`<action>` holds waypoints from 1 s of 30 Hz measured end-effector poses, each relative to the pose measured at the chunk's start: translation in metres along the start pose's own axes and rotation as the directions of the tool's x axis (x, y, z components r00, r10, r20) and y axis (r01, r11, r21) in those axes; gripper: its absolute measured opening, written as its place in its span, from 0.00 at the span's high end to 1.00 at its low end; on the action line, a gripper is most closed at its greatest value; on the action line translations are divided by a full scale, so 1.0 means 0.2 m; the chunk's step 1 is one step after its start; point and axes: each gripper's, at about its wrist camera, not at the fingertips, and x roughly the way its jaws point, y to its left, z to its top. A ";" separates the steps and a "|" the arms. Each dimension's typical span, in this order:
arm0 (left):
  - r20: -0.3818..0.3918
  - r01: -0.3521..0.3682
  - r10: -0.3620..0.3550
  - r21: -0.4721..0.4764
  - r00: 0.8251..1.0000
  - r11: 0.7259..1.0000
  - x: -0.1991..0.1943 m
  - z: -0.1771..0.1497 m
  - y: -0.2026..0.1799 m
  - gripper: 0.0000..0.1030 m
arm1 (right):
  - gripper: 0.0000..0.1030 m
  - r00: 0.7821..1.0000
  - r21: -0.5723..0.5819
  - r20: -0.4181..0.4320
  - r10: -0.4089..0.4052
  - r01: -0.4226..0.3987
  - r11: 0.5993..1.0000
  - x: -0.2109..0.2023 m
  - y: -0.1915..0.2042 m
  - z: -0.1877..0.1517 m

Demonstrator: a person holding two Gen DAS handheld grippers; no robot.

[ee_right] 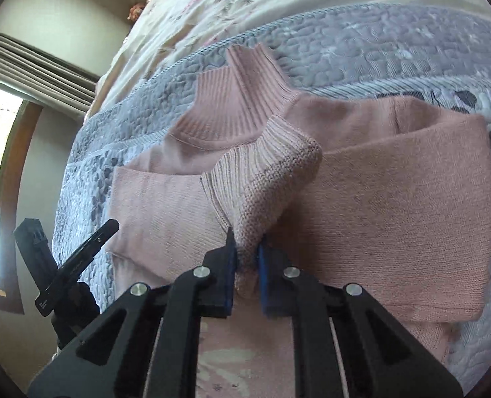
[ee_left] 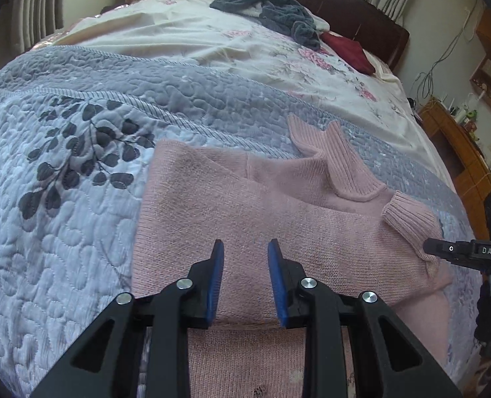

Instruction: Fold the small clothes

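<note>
Your right gripper (ee_right: 247,248) is pinching the ribbed sleeve cuff (ee_right: 272,162), sleeve running ahead over the pink sweater (ee_left: 245,212); your left gripper (ee_left: 245,248) is hovering unclenched.

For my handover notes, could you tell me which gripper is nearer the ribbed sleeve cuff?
Right. The right gripper is shut on the sleeve just behind the ribbed cuff; the left gripper hangs open over the sweater body, apart from it.

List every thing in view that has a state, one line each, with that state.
pink sweater: lying on the bed, partly folded, one side laid over the body
sleeve cuff: lifted, pinched by the right gripper
turtleneck collar: flat on the quilt, pointing away
left gripper: open, empty, over the sweater
right gripper: shut on the sleeve
grey garment: crumpled, unfolded at the far end of the bed
dark red garment: lying beside the grey one
</note>
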 end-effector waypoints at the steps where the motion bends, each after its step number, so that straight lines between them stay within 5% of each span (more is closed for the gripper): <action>1: -0.021 -0.012 0.012 0.002 1.000 1.000 0.04 -0.01 0.00 0.74 | 0.89 1.000 0.005 -0.012 -0.018 0.018 1.000 0.04 -0.02 -0.01; 4: -0.022 -0.022 0.022 0.017 1.000 1.000 0.08 -0.02 0.01 0.74 | 0.86 0.998 0.013 -0.041 -0.055 0.056 0.998 0.12 -0.06 -0.05; 8: -0.030 -0.007 0.007 0.005 1.000 1.000 0.08 -0.02 0.02 0.74 | 0.69 0.995 -0.009 -0.033 -0.094 0.094 0.996 0.09 -0.05 -0.07; 14: 0.008 -0.027 0.027 0.058 1.000 0.998 -0.03 0.01 -0.06 0.70 | 0.53 0.975 -0.144 0.092 -0.201 0.212 0.967 -0.08 0.17 -0.02; 18: -0.025 -0.020 0.022 0.069 0.999 0.997 0.02 0.02 -0.12 0.67 | 0.45 0.962 -0.235 0.053 -0.266 0.271 0.933 0.07 0.32 0.02; 23: -0.072 -0.018 0.021 0.045 0.997 0.999 0.14 -0.02 -0.08 0.67 | 0.44 0.920 -0.248 0.004 -0.392 0.380 0.891 0.32 0.33 0.05; 24: -0.072 -0.020 0.025 0.059 0.997 0.998 0.15 -0.03 -0.08 0.67 | 0.45 0.908 -0.250 -0.003 -0.418 0.404 0.880 0.36 0.32 0.06; 27: -0.071 -0.046 0.054 0.111 0.996 0.993 0.15 -0.05 -0.11 0.67 | 0.78 0.886 -0.261 0.031 -0.464 0.455 0.852 0.36 0.30 0.07; 28: -0.071 -0.049 0.057 0.115 0.996 0.992 0.15 -0.05 -0.11 0.67 | 0.93 0.895 -0.252 0.036 -0.445 0.439 0.862 0.33 0.29 0.07; 30: -0.072 -0.043 0.050 0.099 0.996 0.994 0.15 -0.05 -0.10 0.67 | 0.93 0.924 -0.196 0.043 -0.380 0.381 0.904 0.23 0.24 0.07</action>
